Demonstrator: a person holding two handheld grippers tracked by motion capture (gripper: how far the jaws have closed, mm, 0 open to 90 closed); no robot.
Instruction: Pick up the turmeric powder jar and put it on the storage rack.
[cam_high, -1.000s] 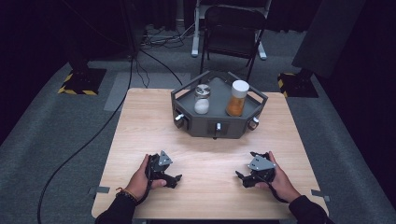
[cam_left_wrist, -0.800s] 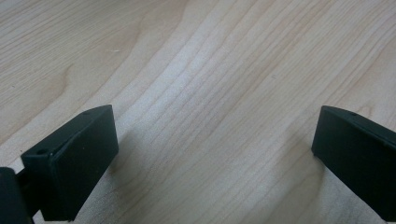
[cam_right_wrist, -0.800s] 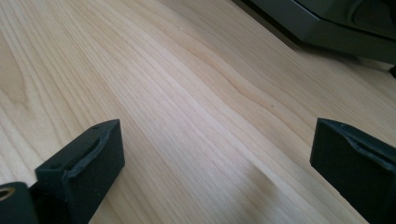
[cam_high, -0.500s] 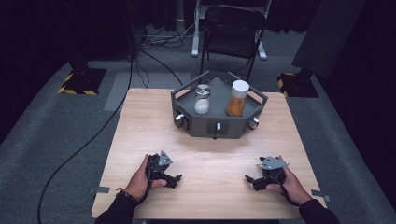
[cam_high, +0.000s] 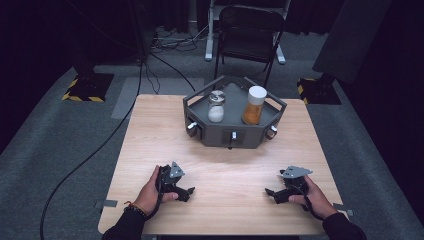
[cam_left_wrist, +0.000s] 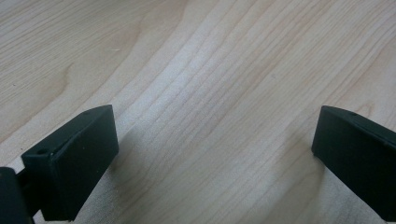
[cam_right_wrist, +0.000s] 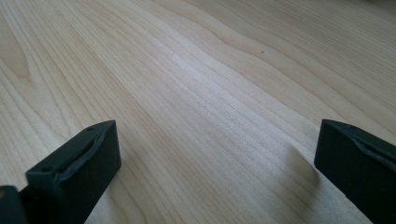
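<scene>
My left gripper (cam_high: 189, 193) rests on the wooden table (cam_high: 235, 170) near its front left, held in a person's hand. Its jaws stand wide apart in the left gripper view (cam_left_wrist: 215, 154), with bare wood between them. My right gripper (cam_high: 270, 195) lies at the front right in the other hand and points toward the table's middle. Its jaws have just been opening and stand wide in the right gripper view (cam_right_wrist: 217, 158), with nothing between them.
A dark grey six-sided tray (cam_high: 235, 136) with knobs on its front stands at the table's far middle. On it stand a glass jar of white powder (cam_high: 216, 107) and an orange jar with a white lid (cam_high: 254, 106). A folding chair (cam_high: 248, 30) stands behind the table.
My right hand has slid to the right with its gripper, closer to the table's right edge. The left hand and the tray are unchanged.
</scene>
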